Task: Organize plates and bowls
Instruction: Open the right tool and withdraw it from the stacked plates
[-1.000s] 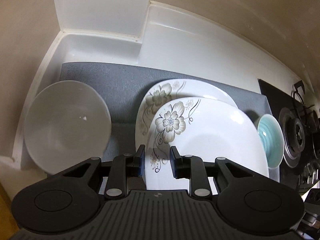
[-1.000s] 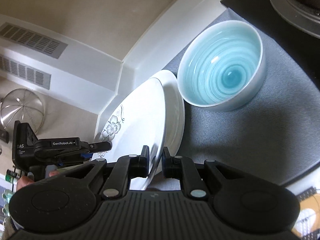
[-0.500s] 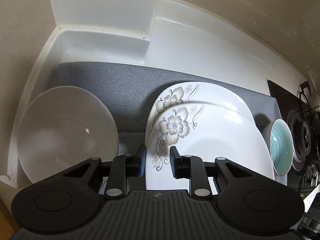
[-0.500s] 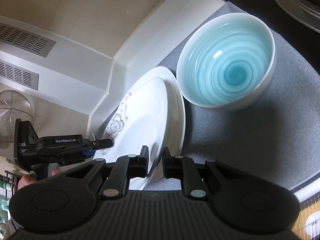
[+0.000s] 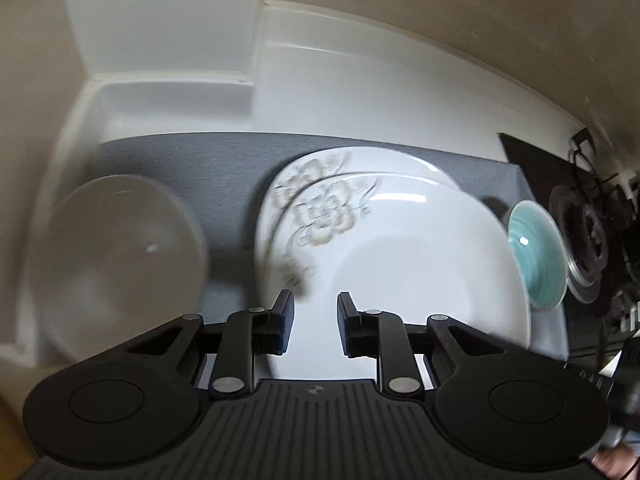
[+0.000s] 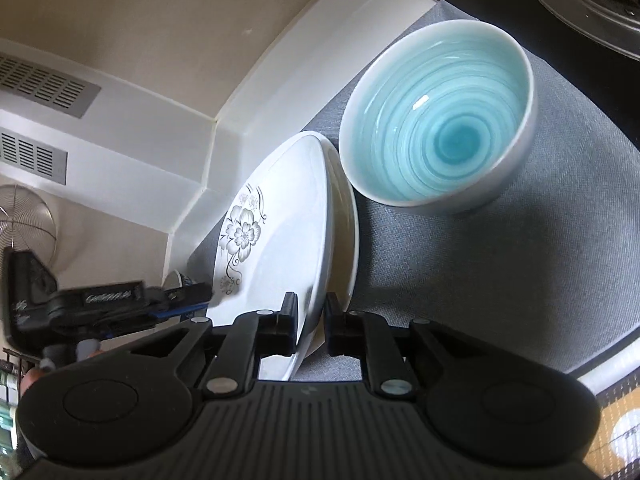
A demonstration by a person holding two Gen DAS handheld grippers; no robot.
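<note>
Showing only in left wrist view: frosted bowl [image 5: 116, 256] beside plates [image 5: 400, 264]

A home kitchen: a gas hob [image 5: 588, 228] sits at the end of a bench [image 6: 520, 240] covered by a grey mat, with plates [image 5: 400, 248], bowls [image 6: 440, 120] and a hanging wire strainer [image 6: 24, 220].
</note>
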